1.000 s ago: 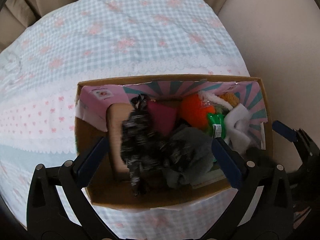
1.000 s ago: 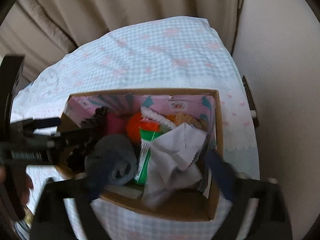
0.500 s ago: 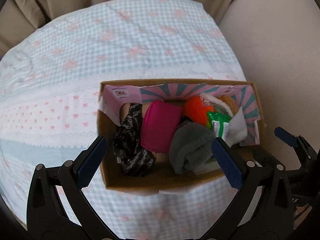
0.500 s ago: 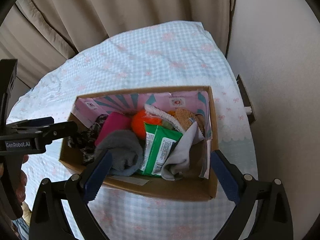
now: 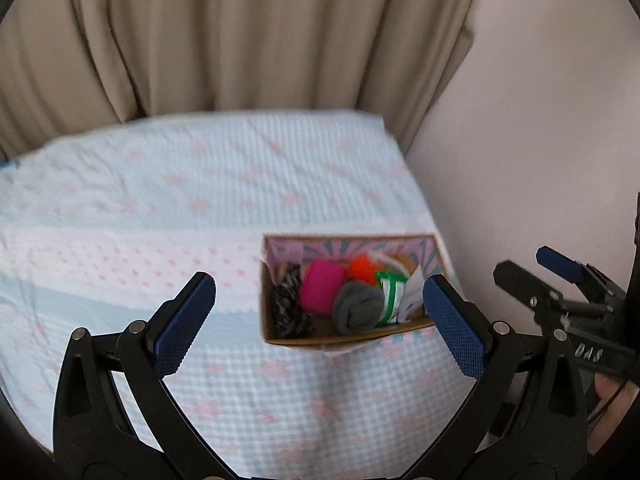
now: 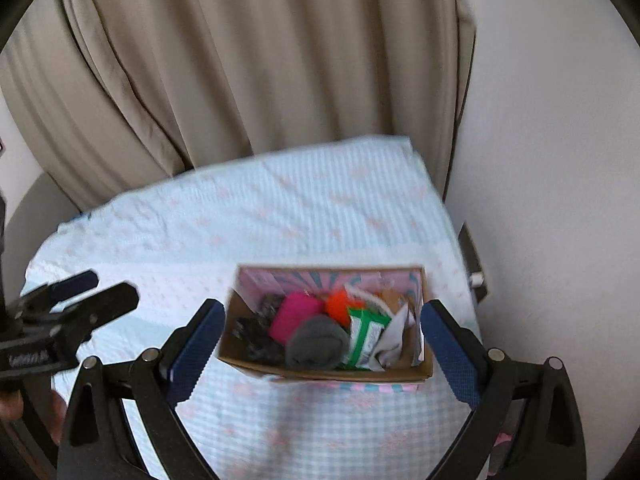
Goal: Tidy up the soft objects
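Two sets of jaws stand wide and empty: my left gripper (image 5: pixel 320 320) and right gripper (image 6: pixel 320 344) hang above the cardboard box (image 5: pixel 344 338), lower centre of both frames. Inside lie the soft objects: dark scrunchie (image 5: pixel 289 310), magenta roll (image 5: pixel 321 287), grey sock (image 5: pixel 357 312). I judge packing finished; next, only a check of the checked tablecloth (image 5: pixel 192 200).

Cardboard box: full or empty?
Full. The cardboard box holds a pink roll, grey sock, green packet and more, side by side.
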